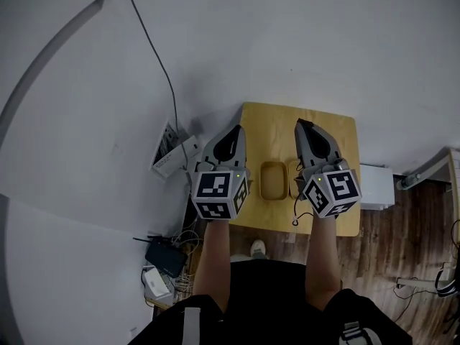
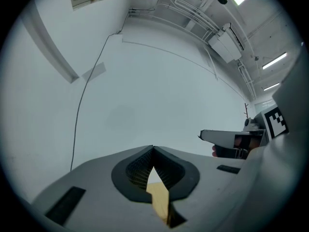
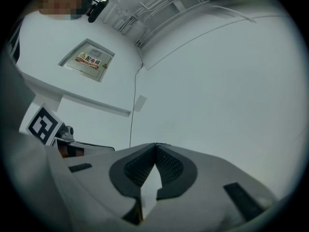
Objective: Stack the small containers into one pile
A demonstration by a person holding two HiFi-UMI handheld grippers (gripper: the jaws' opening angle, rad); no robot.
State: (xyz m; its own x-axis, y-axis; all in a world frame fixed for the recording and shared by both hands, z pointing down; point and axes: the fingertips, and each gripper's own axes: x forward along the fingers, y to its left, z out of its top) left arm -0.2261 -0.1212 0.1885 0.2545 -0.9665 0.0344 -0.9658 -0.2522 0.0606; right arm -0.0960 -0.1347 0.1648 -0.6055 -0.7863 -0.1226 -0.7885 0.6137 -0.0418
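Observation:
On the small wooden table [image 1: 338,135] a shallow tan container [image 1: 273,180] lies between my two grippers. The pale edge of a second container [image 1: 292,177] shows right of it, mostly hidden behind the right gripper. My left gripper [image 1: 237,129] hovers over the table's left edge, its jaws shut with nothing in them [image 2: 153,147]. My right gripper [image 1: 300,123] hovers just right of the containers, tips together and empty [image 3: 155,144]. Both gripper views look past the closed tips at a white wall.
A white box of cables [image 1: 172,153] stands on the floor left of the table. A black router [image 1: 165,256] and loose wires lie below it. A white unit [image 1: 375,187] sits right of the table on the wooden floor. My shoe [image 1: 257,248] is at the table's near edge.

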